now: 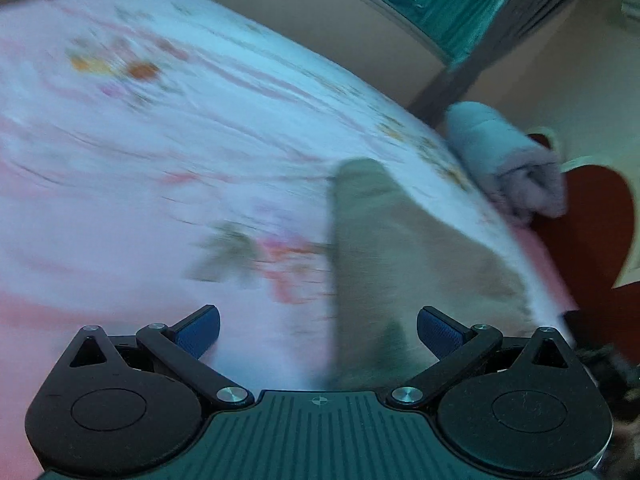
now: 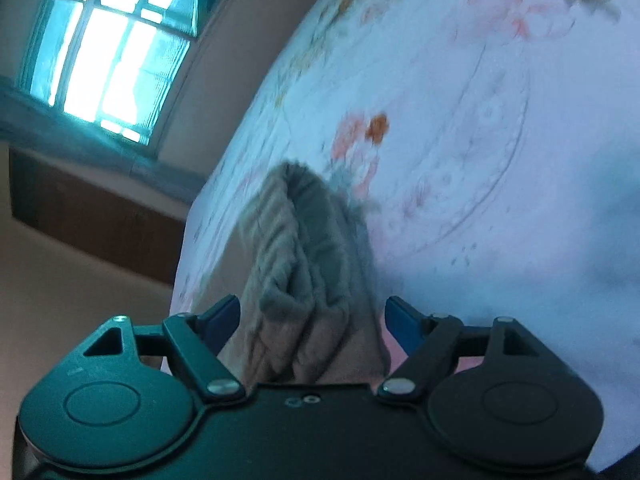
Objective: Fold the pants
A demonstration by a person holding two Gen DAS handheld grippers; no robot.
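Bed [image 1: 160,140]: covered with a white and pink flowered sheet, taking up most of both views; the pictures are blurred.

Pants [image 2: 304,272]: grey-beige, folded into a thick bundle with several layers showing at the near end. They lie on the sheet close to the bed's edge. In the left wrist view the same pants [image 1: 392,248] appear as a long smooth strip running away from the camera.

Right gripper [image 2: 312,324]: tilted downward over the near end of the pants, rolled so the bed slopes across its view. Its jaws stand wide apart, one blue pad on each side of the bundle, neither pressing on it.

Left gripper [image 1: 318,334]: angled down at the sheet, jaws wide apart with nothing held. The pants pass close by its right pad; contact cannot be judged.

Towel [image 1: 508,160]: pale blue-grey, rolled up, at the far edge of the bed.

Window [image 2: 108,48]: bright, beyond the bed.
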